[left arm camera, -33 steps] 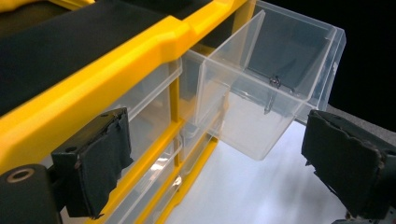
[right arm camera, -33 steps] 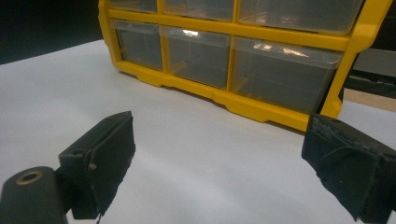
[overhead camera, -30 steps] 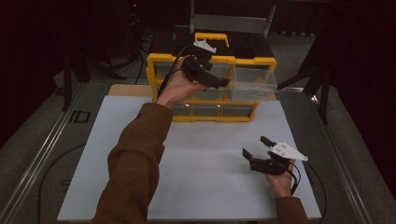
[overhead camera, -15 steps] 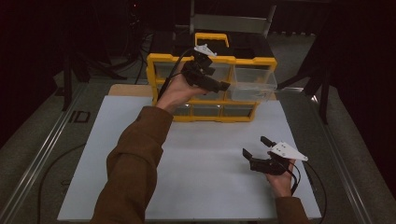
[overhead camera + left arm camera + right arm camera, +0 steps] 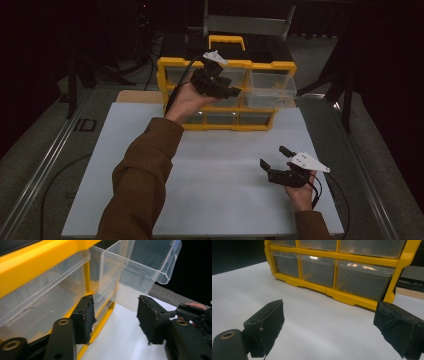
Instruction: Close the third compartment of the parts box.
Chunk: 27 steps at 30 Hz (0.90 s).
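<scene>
The yellow drawer cabinet is standing at the far edge of the white board, and its back half is fading into the dark. Whether any drawer is holding anything is hard to make out. In the left gripper view the cabinet's frame is running off the left edge, and in the right gripper view its upper row of drawers is getting cut off at the top.

The clear drawer is sitting in the cabinet's upper right bay, pulled out toward the person. Its long axis is running front to back, with its lipped front pointing away from the cabinet.

The left gripper is hovering in front of the cabinet's upper middle, just left of that drawer, jaws spread and gripping nothing. The right gripper is resting well in front of the cabinet, jaws also wide apart and empty.

Compared with half a second ago, the left gripper is sitting at nearly the same spot before the cabinet, and the right one is not shifting.
</scene>
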Available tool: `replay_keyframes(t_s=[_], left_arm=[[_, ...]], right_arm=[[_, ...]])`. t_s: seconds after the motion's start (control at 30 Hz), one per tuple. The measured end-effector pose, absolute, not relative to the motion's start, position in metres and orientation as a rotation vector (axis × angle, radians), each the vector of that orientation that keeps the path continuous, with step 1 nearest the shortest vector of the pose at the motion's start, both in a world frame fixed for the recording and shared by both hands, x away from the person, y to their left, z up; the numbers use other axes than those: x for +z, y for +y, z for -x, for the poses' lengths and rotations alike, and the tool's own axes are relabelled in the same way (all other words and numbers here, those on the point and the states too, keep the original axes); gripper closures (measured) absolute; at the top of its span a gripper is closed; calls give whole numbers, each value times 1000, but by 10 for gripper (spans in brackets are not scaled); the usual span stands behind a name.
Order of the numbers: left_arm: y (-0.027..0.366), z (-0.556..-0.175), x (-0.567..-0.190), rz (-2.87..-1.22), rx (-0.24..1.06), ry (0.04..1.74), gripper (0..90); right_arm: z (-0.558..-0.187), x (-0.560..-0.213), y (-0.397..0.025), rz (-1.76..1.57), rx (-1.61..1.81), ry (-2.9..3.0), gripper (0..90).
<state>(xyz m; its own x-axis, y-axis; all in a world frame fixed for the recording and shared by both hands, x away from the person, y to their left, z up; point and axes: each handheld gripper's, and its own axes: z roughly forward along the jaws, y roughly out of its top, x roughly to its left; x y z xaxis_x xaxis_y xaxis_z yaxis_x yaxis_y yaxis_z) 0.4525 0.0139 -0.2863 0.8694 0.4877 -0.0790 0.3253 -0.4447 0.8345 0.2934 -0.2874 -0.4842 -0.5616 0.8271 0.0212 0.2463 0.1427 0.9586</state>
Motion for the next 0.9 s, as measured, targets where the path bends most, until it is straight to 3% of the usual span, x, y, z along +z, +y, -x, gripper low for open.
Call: replay_keyframes(t_s=[0.27, 0.63, 0.9], left_arm=[[12, -449, -289, -2103, 148, 568, 604], [7, -444, -290, -2145, 156, 533, 899], [0, -440, -288, -2118, 132, 493, 900]], right_arm=[[-293, -484, -287, -1025, 1433, 1899, 92], [-293, -484, -287, -1027, 1434, 1899, 92], [-293, -484, -287, -1021, 1435, 1895, 91]])
